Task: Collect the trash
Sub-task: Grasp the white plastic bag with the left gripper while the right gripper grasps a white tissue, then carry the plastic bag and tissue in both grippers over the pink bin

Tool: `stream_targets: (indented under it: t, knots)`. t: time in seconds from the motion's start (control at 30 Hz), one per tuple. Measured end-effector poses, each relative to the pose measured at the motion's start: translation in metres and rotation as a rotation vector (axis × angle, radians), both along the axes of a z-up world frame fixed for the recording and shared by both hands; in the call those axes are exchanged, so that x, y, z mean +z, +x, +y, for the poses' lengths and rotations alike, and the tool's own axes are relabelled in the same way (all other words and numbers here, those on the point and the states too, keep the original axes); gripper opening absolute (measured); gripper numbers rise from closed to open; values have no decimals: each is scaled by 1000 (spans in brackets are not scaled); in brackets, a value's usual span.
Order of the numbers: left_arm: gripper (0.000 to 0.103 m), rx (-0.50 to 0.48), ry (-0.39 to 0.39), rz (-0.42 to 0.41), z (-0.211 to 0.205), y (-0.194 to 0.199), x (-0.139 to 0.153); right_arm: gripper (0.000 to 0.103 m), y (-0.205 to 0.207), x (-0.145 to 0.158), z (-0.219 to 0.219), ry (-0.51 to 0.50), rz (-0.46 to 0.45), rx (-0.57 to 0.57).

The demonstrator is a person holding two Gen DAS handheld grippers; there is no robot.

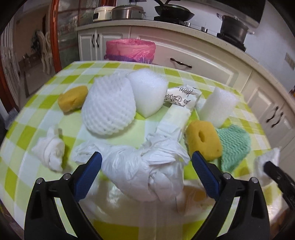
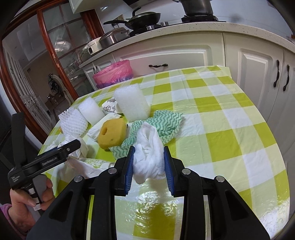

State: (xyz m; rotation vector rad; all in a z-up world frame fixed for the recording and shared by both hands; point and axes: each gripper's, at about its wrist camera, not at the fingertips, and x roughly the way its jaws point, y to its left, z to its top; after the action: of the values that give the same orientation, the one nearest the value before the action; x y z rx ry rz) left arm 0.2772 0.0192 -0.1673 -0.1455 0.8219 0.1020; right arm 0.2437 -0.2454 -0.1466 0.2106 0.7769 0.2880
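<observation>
Right tongs (image 2: 148, 162) pinch a crumpled soft white tissue (image 2: 148, 153); left tongs (image 1: 146, 160) spread around a knotted, crinkly plastic bag (image 1: 145, 173).

Glossy plastic tablecloth (image 2: 212, 118); crumpled paper tissue (image 2: 149, 147).

Bright, glare, fisheye-warped, slight blur

A home kitchen: white cabinets (image 2: 184, 55), stove with wok (image 1: 174, 11), checkered-cloth table (image 2: 230, 120).
</observation>
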Motion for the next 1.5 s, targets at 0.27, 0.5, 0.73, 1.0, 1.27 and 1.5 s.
stream_targets:
  t: [0.27,0.5,0.73,1.0,1.27,1.5]
  knots:
    - [73,6,61,-7,-6,4,-4,31,2,0,-3,1,-4,3]
    - [58,-15,117,-69,-7,-9,5,31,3,3,13,-13,-17,47]
    - [56,-16,172,-199,-4,-33,34,31,6,17,37,-35,-58,98]
    - [56,-18,199,-328,-2,-63,64,31,12,34,68,-63,-113,143]
    - [56,10,147,-347,15,-68,75,31,15,45,88,-87,-151,167]
    - [56,17,103,-354,32,-48,93,31,33,61,104,-84,-189,201]
